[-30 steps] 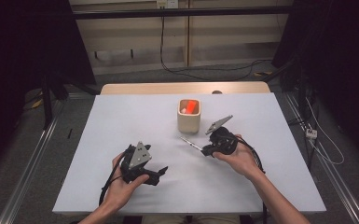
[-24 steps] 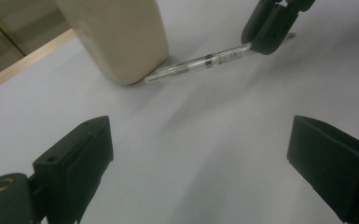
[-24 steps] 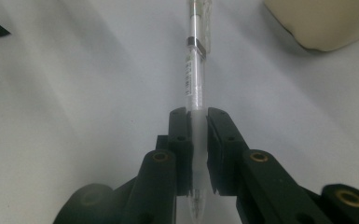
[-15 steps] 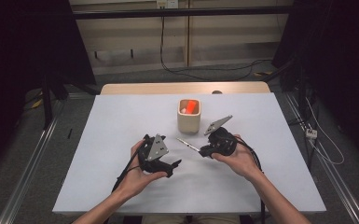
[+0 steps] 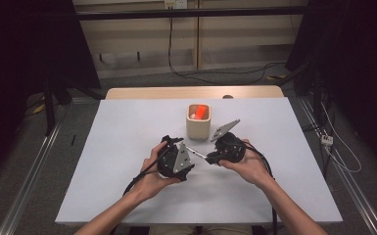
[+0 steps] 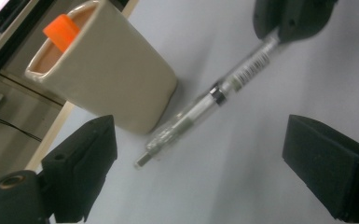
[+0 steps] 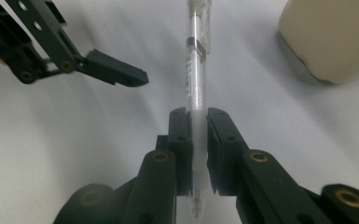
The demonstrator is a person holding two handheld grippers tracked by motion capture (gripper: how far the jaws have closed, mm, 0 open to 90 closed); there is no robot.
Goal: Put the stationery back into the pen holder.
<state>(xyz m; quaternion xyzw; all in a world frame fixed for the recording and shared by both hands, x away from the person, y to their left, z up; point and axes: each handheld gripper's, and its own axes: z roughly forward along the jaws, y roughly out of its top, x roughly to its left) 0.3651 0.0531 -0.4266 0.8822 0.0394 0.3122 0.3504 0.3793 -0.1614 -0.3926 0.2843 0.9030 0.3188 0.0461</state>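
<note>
A clear plastic pen (image 7: pixel 196 56) sticks out level from my right gripper (image 7: pixel 197 126), which is shut on its rear end. In the high view the pen (image 5: pixel 196 151) spans the gap between my right gripper (image 5: pixel 211 157) and my left gripper (image 5: pixel 186 155) near the table's middle. My left gripper (image 6: pixel 205 158) stands open, and its jaws have just been closing a little. The pen's free tip (image 6: pixel 168 135) lies between them, touching neither pad. A beige cup (image 5: pixel 198 125) holding an orange marker (image 5: pixel 201 112) stands just behind the pen.
The white table (image 5: pixel 127 132) has free room on both sides of the hands. Cables trail from both grippers toward the near edge. The cup (image 6: pixel 107 79) stands close to the left jaw's side, and the right gripper's body (image 6: pixel 293 16) is at the top.
My left gripper has moved right toward the pen, so its jaws now flank the pen's tip. The right gripper has kept still with the pen.
</note>
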